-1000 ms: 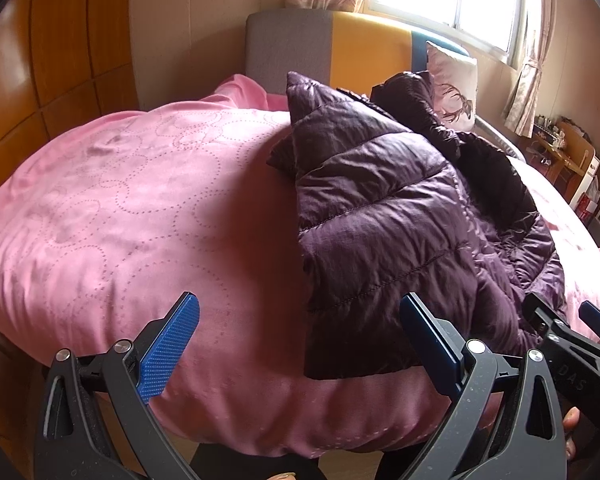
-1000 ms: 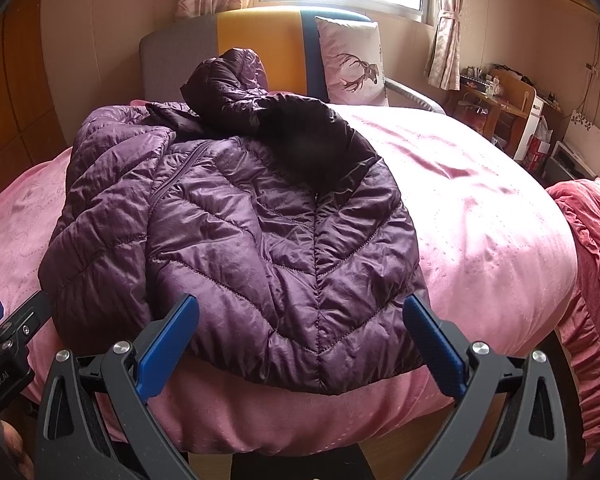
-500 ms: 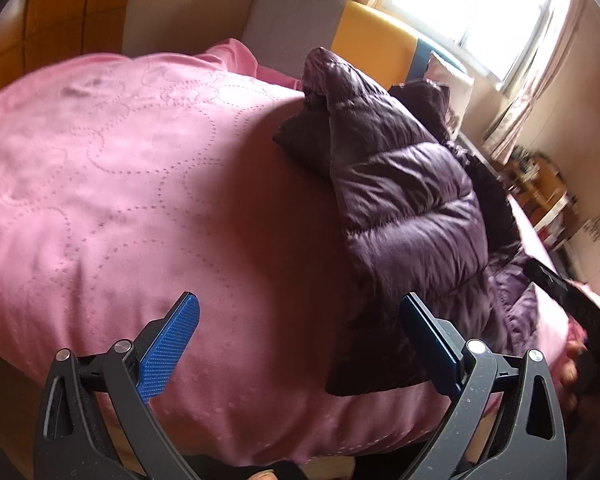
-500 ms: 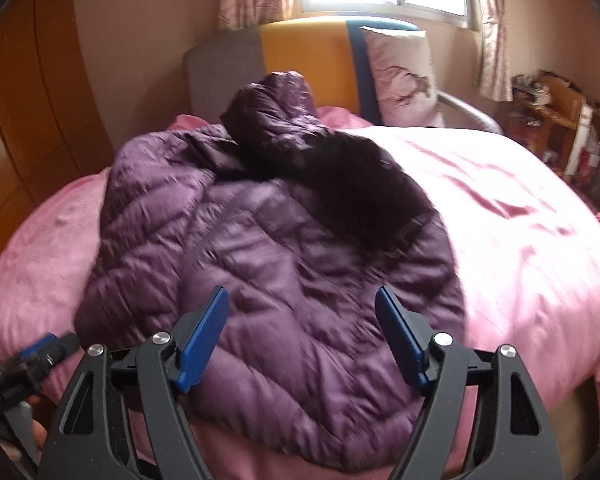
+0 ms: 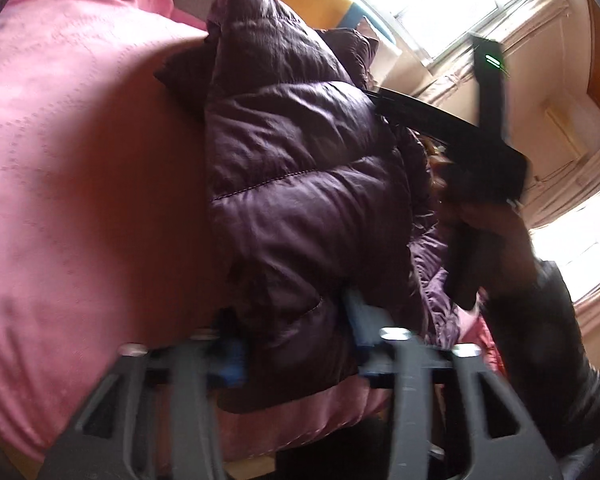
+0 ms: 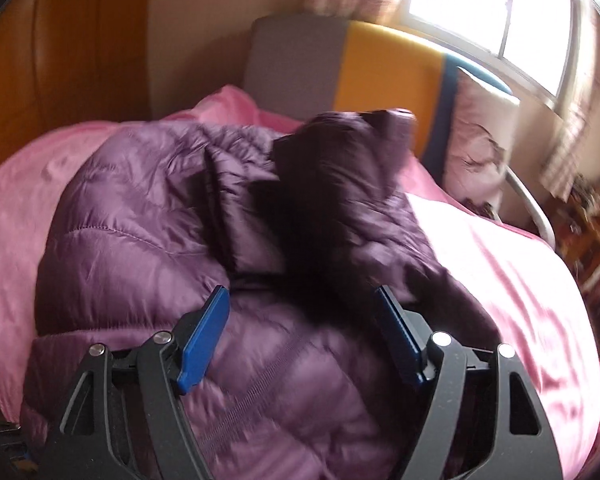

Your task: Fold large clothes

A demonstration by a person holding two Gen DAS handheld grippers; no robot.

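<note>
The jacket (image 6: 148, 216) lay on the pink bed (image 6: 512, 280), long axis running from the near edge toward the headboard (image 6: 384, 68), hood end farthest away. Its zip ran up the middle from the near hem.

Both views were motion-blurred. The left gripper (image 5: 296, 340) was smeared; its jaws were closing with the jacket's near corner between them, though pad contact could not be made out. The right gripper (image 6: 300, 340) hung over the jacket's middle, jaws apart, gripping nothing. The lower hem was cut off by the frame edge.

Jacket: dark purple, quilted, puffy, shiny, with a black hood lining.
</note>
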